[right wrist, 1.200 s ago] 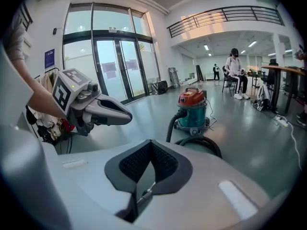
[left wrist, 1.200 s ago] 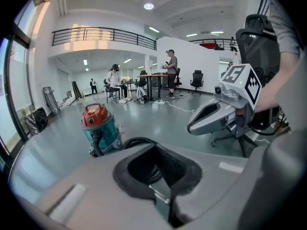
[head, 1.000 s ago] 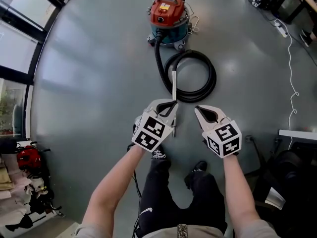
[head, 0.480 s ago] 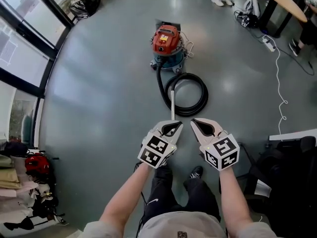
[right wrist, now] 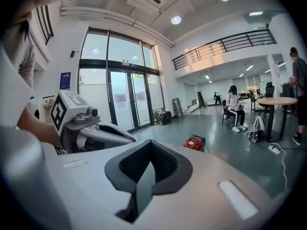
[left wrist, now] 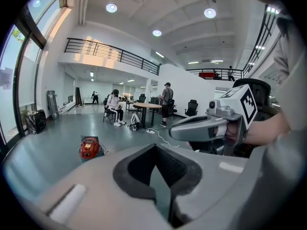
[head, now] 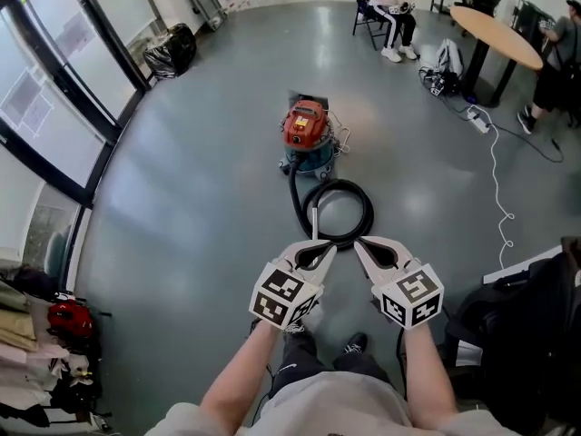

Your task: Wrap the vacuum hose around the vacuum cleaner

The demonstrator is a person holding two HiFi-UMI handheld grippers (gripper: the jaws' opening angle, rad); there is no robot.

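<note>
One vacuum cleaner (head: pixel 305 127), in all views. Head view alone shows one hose (head: pixel 369 209), coiled beside vacuum cleaner. Two grippers past hose from vacuum cleaner: left gripper (head: pixel 329 247), right gripper (head: pixel 359 242), jaws together, nothing held.

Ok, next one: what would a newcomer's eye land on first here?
The red-topped vacuum cleaner standing alone on the grey floor, with its black hose lying in a loop in front of it. In the foreground, the left gripper and right gripper are held side by side, fingers together and empty, pointing toward the loop.
</note>
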